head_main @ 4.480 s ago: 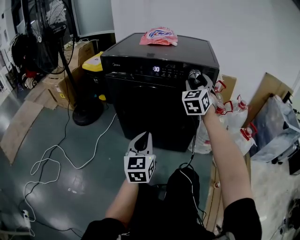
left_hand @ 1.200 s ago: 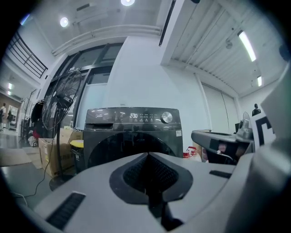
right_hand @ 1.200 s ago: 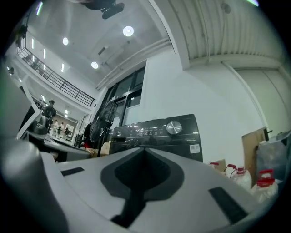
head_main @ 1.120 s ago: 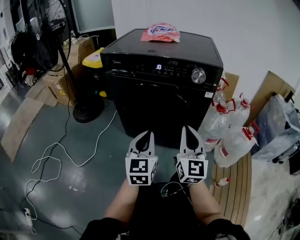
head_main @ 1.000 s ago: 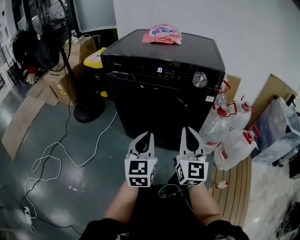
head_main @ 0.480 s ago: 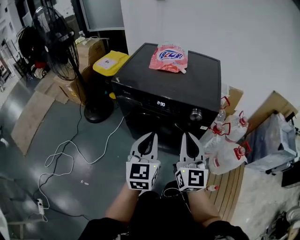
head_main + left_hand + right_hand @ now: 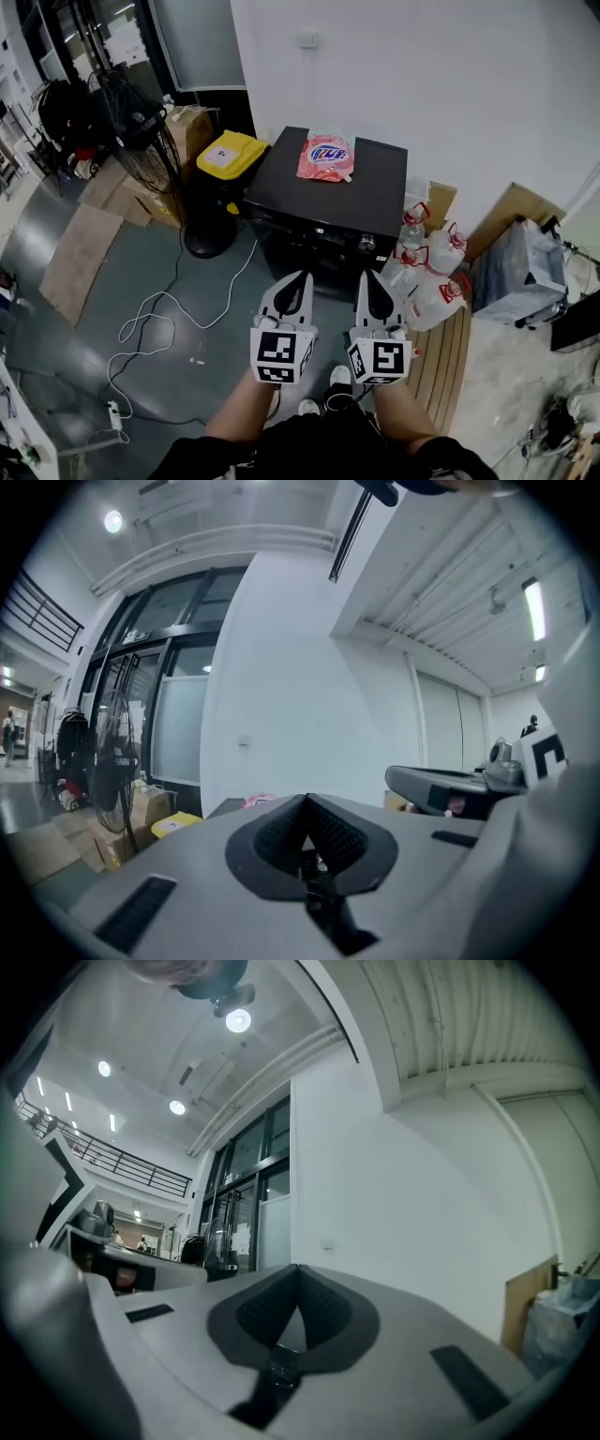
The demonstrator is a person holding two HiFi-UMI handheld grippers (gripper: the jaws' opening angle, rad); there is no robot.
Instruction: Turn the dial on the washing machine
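The black washing machine (image 7: 328, 202) stands against the white wall, far below and ahead of me in the head view. Its silver dial (image 7: 367, 244) sits at the right of the control strip. A pink detergent bag (image 7: 325, 156) lies on its lid. My left gripper (image 7: 298, 284) and right gripper (image 7: 374, 285) are held side by side close to my body, well short of the machine, both shut with nothing between the jaws. In the left gripper view the jaw tips (image 7: 306, 803) meet, and in the right gripper view the tips (image 7: 297, 1272) meet too, aimed at wall and ceiling.
A yellow-lidded bin (image 7: 223, 155) and a standing fan (image 7: 150, 122) are left of the machine. Water jugs with red caps (image 7: 427, 267) crowd its right side, beside a grey bag (image 7: 520, 272). White cables (image 7: 159, 328) trail over the floor. Cardboard (image 7: 80, 248) lies at left.
The view has pulled up and back from the machine, which now looks smaller and farther. Earlier the right gripper was at the dial; both grippers now rest shut near my body.
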